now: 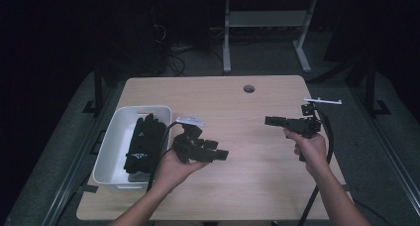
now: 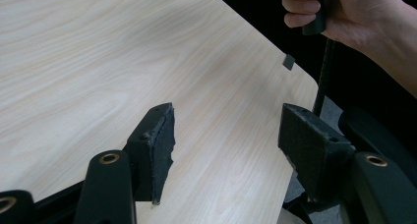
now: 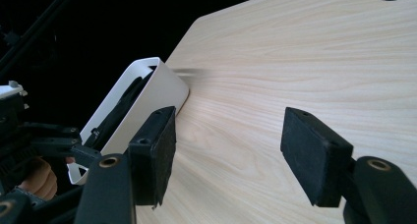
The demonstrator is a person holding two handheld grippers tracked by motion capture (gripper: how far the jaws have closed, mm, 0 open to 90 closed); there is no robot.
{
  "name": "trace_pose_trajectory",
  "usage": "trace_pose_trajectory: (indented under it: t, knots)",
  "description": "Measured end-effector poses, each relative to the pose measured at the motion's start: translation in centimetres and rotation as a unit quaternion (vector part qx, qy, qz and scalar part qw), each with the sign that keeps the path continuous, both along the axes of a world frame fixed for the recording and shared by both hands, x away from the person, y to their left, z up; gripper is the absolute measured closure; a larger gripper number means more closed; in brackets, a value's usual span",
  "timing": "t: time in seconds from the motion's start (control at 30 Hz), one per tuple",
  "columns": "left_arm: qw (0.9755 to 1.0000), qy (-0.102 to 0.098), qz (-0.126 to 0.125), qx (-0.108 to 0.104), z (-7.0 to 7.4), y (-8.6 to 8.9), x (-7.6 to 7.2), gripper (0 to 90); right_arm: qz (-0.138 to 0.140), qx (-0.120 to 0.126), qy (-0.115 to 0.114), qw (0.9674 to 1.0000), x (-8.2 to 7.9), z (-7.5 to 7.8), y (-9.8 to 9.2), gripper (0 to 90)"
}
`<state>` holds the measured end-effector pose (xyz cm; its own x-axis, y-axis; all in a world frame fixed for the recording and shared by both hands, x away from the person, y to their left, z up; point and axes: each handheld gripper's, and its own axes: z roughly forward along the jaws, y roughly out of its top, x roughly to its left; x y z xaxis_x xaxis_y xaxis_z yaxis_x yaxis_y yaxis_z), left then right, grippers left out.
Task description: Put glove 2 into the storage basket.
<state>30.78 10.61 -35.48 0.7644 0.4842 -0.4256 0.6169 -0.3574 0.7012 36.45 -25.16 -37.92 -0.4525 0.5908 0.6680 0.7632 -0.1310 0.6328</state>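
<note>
A white bin (image 1: 110, 149) stands on the left part of the wooden table (image 1: 237, 186) and holds black fabric items (image 1: 143, 141). Right beside the bin, a hand holds my left gripper (image 1: 221, 155) above the table, pointing right, open with nothing between its pads (image 2: 160, 135). My right gripper (image 1: 270, 121) hovers over the table's right side and points left toward the bin (image 3: 162, 91); it is open too, with bare wood between its pads (image 3: 310, 150). The left gripper view shows its own jaws (image 2: 226, 130) and the person's right hand (image 2: 344, 13) beyond them.
A round cable hole (image 1: 249, 88) sits near the table's far edge. Cables trail from both grippers toward the person. A white desk frame (image 1: 267, 23) stands on the dark floor beyond the table. The table's near right corner (image 2: 300, 81) drops off to dark floor.
</note>
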Motion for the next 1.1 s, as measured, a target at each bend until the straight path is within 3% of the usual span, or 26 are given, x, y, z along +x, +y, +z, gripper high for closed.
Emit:
trace_pose_trajectory:
  t: [0.53, 1.1]
  knots:
    - [0.9998, 0.007, -0.02, 0.0, -1.2, -2.6, -0.5, 37.5, -0.019, -0.009, 0.017, 0.9996, -1.6, -2.1, -2.7, 36.5]
    - [0.9999, 0.005, -0.016, 0.004, -2.4, -3.2, -1.1, 36.1, -0.025, -0.012, 0.027, 0.9993, -3.2, -3.8, -4.2, 36.3]
